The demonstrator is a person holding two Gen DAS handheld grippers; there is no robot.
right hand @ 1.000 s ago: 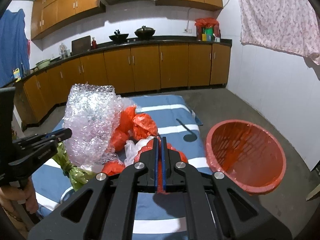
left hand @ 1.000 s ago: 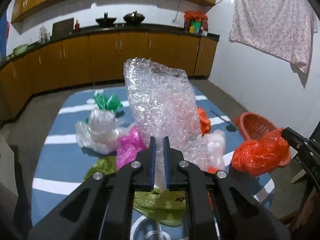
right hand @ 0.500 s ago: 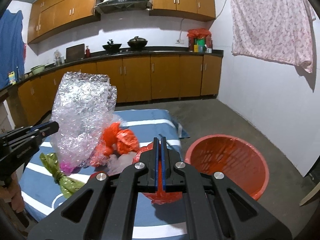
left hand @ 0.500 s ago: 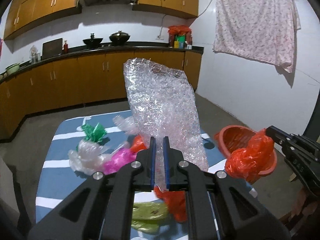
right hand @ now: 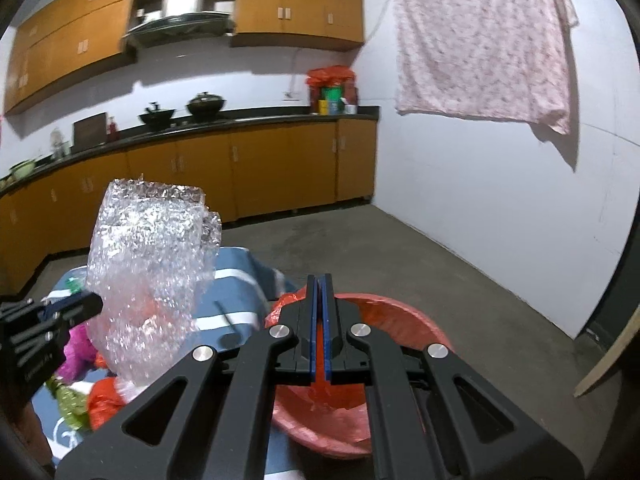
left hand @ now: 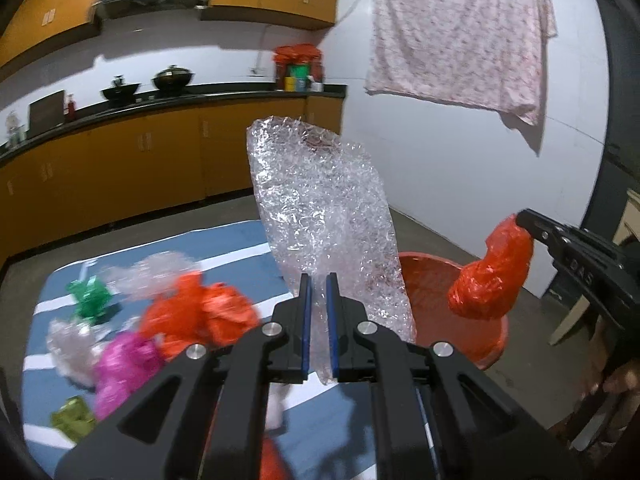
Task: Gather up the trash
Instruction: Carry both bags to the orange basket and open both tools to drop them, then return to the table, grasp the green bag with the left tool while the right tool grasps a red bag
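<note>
My left gripper (left hand: 319, 280) is shut on a clear bubble wrap sheet (left hand: 320, 216) and holds it upright, above the table's right edge beside the red basin (left hand: 456, 312). It also shows in the right wrist view (right hand: 148, 264), with the left gripper (right hand: 90, 304) at the left. My right gripper (right hand: 319, 280) is shut on a crumpled red plastic bag (left hand: 490, 268) and holds it over the red basin (right hand: 384, 400). In the left wrist view the right gripper (left hand: 524, 220) comes in from the right.
On the blue striped table (left hand: 224, 240) lie loose bags: orange (left hand: 196, 316), pink (left hand: 120, 364), green (left hand: 90, 296), clear (left hand: 64, 340), olive (left hand: 74, 422). Wooden kitchen cabinets (right hand: 240, 168) run along the back. A pink cloth (right hand: 480, 40) hangs on the white wall.
Both grippers have risen and swung right with their loads. The red bag is now over the basin, and the bubble wrap has come beside the basin.
</note>
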